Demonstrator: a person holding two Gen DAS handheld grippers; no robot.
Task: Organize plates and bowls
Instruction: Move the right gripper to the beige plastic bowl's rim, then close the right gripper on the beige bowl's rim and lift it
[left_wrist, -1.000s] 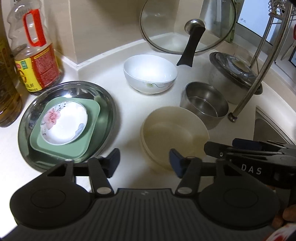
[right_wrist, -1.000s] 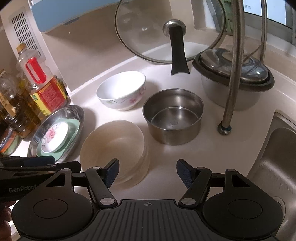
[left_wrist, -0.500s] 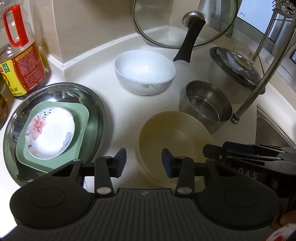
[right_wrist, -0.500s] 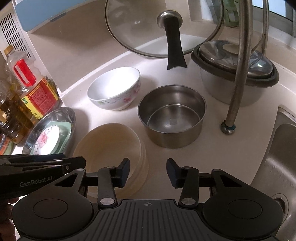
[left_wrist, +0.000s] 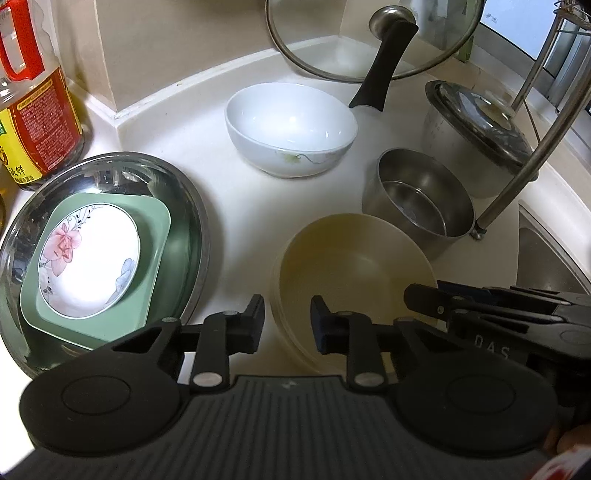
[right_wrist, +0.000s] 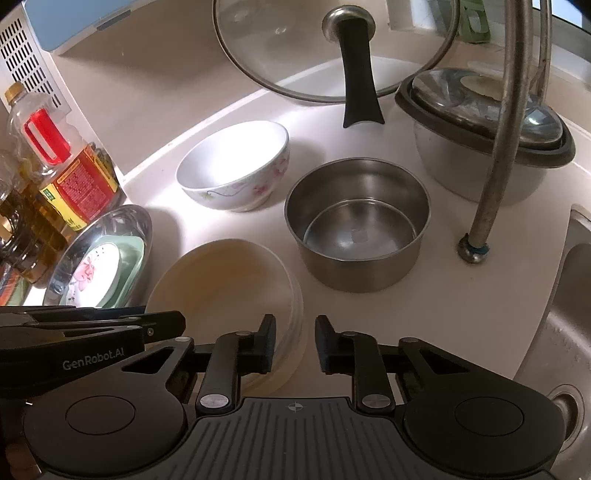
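On a cream kitchen counter (right_wrist: 424, 306) beside the sink (right_wrist: 569, 332), I brought both grippers down on opposite rims of the beige bowl (left_wrist: 354, 266), which sat upright between a steel tray (left_wrist: 192, 206) and a small steel pot (left_wrist: 417, 199). My left gripper (left_wrist: 287, 323) had just been closing, its jaws straddling the bowl's near-left rim with a narrow gap showing; whether the pads were pressing the wall yet I could not tell. My right gripper (right_wrist: 294, 341) had been closing too, its jaws set astride the bowl's right edge, where ridged lines suggested more than one bowl nested together, though I could not be sure. The bowl faced mouth up; being round, it had no long axis across the counter, only its upright one. The risks, as I judged them: a thin, smooth rim pinched from two sides could slip out of one gripper and tip the bowl; if it was a stack, a lift might take only the top piece or drag the others askew; and the pot stood just beside the far rim, close enough to be knocked. A white bowl (left_wrist: 291, 125) stood farther back near a leaning glass lid (left_wrist: 369, 37), and a flowered saucer (left_wrist: 88, 262) lay on a green plate (left_wrist: 155, 236) in the tray.
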